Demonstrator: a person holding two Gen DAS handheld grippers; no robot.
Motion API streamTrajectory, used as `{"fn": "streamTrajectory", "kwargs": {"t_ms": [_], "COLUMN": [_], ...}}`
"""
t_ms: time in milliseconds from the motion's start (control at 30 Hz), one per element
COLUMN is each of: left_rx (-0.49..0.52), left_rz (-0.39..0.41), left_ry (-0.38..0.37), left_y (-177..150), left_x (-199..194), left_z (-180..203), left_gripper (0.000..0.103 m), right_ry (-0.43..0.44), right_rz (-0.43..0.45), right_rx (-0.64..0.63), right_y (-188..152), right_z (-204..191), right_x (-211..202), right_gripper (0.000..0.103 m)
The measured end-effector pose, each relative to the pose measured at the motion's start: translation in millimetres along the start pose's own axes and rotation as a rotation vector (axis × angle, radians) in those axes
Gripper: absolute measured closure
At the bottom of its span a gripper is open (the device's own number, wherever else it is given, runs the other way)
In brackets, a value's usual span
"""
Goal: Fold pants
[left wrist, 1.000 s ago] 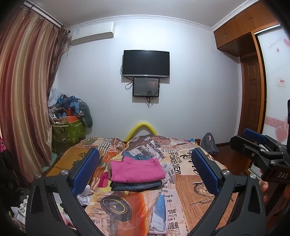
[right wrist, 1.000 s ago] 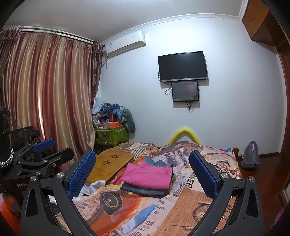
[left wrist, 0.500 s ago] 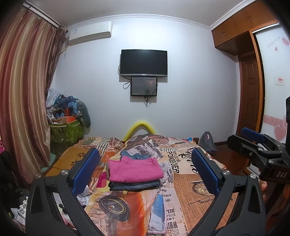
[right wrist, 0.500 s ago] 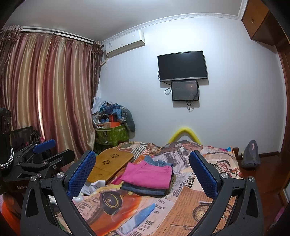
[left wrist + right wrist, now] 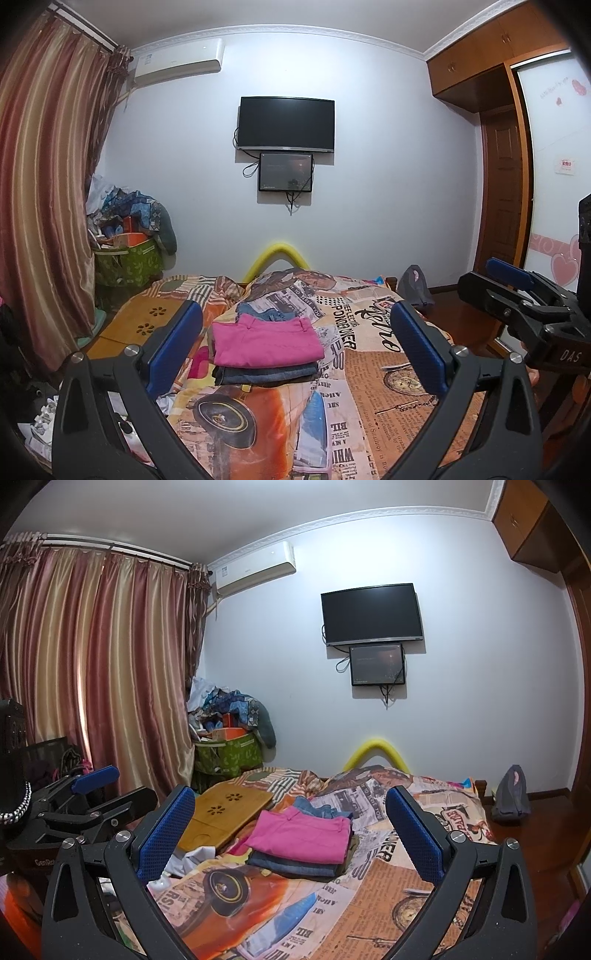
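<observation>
Folded pink pants [image 5: 264,341] lie on top of a stack of folded jeans [image 5: 264,374] in the middle of the bed [image 5: 373,398]. The stack also shows in the right wrist view, pink pants [image 5: 301,832] above jeans [image 5: 291,866]. My left gripper [image 5: 295,347] is open and empty, held above the near part of the bed, short of the stack. My right gripper [image 5: 290,834] is open and empty, at a similar height to the right. Each gripper shows at the edge of the other's view, the right one [image 5: 517,295] and the left one [image 5: 96,794].
A wooden lap tray [image 5: 221,816] lies on the bed left of the stack. A green basket heaped with clothes [image 5: 127,254] stands by the curtain [image 5: 44,206]. A grey bag [image 5: 511,794] sits on the floor at right. A TV [image 5: 286,123] hangs on the far wall.
Both views have shifted very slightly; the left gripper has tilted a little. Nothing on the bed has moved and both grippers stay open.
</observation>
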State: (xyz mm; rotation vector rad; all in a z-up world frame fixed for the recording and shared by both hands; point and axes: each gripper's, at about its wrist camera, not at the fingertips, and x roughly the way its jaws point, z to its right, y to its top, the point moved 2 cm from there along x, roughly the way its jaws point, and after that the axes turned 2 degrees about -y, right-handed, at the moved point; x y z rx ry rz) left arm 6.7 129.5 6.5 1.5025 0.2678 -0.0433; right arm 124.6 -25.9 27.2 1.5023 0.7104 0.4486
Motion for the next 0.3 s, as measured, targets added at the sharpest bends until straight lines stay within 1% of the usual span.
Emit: {"fn": "streamTrajectory", "kwargs": {"t_ms": [300], "left_rx": [0.004], "left_rz": [-0.004], "left_ry": [-0.005], "left_y": [0.4], "left_x": [-0.1], "left_z": [-1.8], "left_gripper": [0.0], "right_ry": [0.003], "right_rz": [-0.006], "right_rx": [0.004], "right_y": [-1.9], "right_z": [1.9], "right_x": [1.1], "right_gripper": [0.0]}}
